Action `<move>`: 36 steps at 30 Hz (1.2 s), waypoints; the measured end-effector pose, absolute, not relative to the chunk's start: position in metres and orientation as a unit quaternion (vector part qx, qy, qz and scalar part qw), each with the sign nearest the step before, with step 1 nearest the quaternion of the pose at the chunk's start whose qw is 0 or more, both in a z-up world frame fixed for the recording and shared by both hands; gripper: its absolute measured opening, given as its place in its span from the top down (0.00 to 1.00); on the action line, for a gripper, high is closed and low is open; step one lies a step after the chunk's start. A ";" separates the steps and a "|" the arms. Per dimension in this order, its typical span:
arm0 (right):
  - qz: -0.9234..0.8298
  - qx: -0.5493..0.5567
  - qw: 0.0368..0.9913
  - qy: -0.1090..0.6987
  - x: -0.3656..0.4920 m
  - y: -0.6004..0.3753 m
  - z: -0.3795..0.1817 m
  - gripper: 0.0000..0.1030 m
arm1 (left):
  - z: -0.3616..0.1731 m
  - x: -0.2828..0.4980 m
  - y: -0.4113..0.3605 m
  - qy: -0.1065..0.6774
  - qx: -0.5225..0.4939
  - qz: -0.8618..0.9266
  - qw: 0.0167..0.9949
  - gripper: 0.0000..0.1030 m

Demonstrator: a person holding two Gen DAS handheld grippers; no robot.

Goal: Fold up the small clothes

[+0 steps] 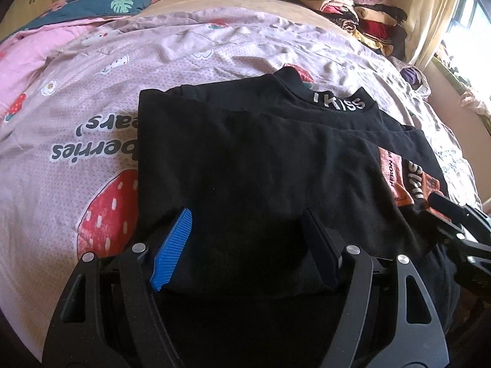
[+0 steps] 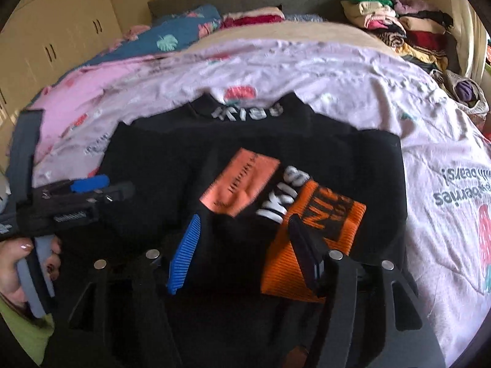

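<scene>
A small black sweater (image 1: 260, 153) with a white-lettered collar (image 1: 339, 101) lies partly folded on the bed; it also shows in the right wrist view (image 2: 254, 135). Orange patches (image 2: 319, 230) and a pink patch (image 2: 242, 181) show on its front. My left gripper (image 1: 245, 230) is open, its fingers spread over the sweater's near left part. My right gripper (image 2: 242, 236) is open over the patches, fabric lying between its fingers. The left gripper shows at the left in the right wrist view (image 2: 101, 190). The right gripper shows at the right edge of the left wrist view (image 1: 454, 214).
The bed is covered by a pink strawberry-print sheet (image 1: 92, 122). A blue leaf-print quilt (image 1: 122, 0) and a pink blanket (image 1: 27, 58) lie at the far left. A pile of folded clothes (image 1: 353, 12) stands at the far right by a curtain. Cream wardrobes (image 2: 61, 30) stand left.
</scene>
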State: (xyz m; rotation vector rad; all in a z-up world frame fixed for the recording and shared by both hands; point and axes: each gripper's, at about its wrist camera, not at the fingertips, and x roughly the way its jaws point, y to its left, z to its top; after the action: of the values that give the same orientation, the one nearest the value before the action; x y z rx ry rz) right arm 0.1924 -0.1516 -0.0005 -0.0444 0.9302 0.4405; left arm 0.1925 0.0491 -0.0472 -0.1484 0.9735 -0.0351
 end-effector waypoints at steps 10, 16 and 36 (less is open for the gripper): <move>0.202 -0.026 0.866 0.458 0.191 -0.159 -0.009 0.35 | -0.045 0.187 0.047 0.462 -0.077 -0.013 0.884 0.36; 0.197 -0.005 0.875 0.441 0.190 -0.173 0.006 0.17 | -0.042 0.183 0.044 0.457 -0.079 -0.005 0.886 0.33; 0.178 0.039 0.900 0.395 0.185 -0.204 0.041 0.04 | -0.006 0.163 0.040 0.432 -0.090 0.013 0.897 0.09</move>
State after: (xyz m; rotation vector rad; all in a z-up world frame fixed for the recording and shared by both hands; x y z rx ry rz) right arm 0.1848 -0.2040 0.0410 0.0806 0.8184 0.3679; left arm 0.1627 0.0397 -0.0056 -0.1855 0.8958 0.0274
